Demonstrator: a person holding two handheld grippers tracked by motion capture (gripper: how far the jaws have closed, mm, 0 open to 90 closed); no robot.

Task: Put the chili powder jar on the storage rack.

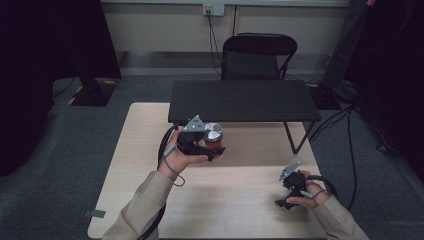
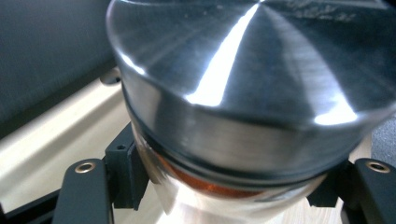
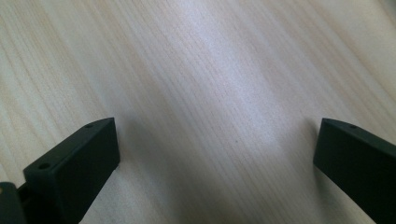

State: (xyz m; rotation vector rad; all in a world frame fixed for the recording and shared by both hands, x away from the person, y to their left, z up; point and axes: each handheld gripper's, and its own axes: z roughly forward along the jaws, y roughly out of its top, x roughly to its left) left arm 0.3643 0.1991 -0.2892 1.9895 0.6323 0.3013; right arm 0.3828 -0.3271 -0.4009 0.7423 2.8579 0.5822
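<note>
L tongs (image 1: pixel 216 149) grip a glass jar (image 1: pixel 214 137) w/ a brushed-metal lid (image 1: pixel 215 131), held just in front of the black shelf (image 1: pixel 243 100) that stands on the table (image 1: pixel 240 200). In the left gripper view the jar (image 2: pixel 219 196) sits between the two black jaws, one pressed on each side of the glass just under the lid (image 2: pixel 252 74); orange-red contents show below the lid's dark seal. Jar looks tilted, lid toward the camera. Can't tell if its base touches the table.

R tongs (image 1: pixel 285 202) are well apart from the jar, nearer the person than the shelf and off toward its R end, low over bare wood. In the right gripper view the jaws are spread wide w/ nothing between them but table (image 3: pixel 210 93) grain.

A black folding chair (image 1: pixel 257 56) stands behind the shelf.
</note>
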